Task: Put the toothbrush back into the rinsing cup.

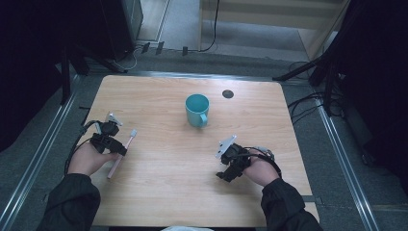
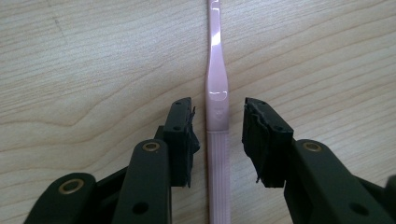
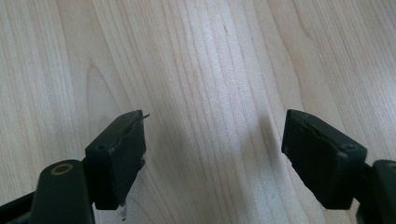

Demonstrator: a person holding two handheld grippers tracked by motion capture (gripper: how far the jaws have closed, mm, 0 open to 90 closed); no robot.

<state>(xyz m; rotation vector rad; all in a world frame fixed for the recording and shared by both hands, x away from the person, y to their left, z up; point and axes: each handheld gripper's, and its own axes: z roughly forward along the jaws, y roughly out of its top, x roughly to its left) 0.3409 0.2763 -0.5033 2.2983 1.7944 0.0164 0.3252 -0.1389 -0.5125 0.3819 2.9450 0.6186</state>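
Worktop: a pale wooden worktop [image 1: 173, 163] with rounded corners carried everything.
Pink toothbrush: a slim pink plastic toothbrush [image 1: 121, 153] lay flat near the worktop's left edge, its white head pointing away from the person.
Left claw: the left claw [image 2: 218, 135] stood over the toothbrush handle, one jaw on each side, slightly apart from it; the pads did not press on the plastic, so nothing was gripped.
Left claw in the high view: the left claw [image 1: 115, 150] sat at the handle's middle, held by the left hand [image 1: 89, 159].
Right claw: the right claw [image 3: 212, 154] gaped wide over bare wood, with nothing between the jaws.
Right hand: the right hand [image 1: 262, 168] held its claw low near the worktop's right side.
Teal mug: a teal ceramic mug [image 1: 197, 109] stood upright past the middle, well apart from both claws.
Dark disc: a small dark round disc [image 1: 228, 94] lay just beyond the mug.
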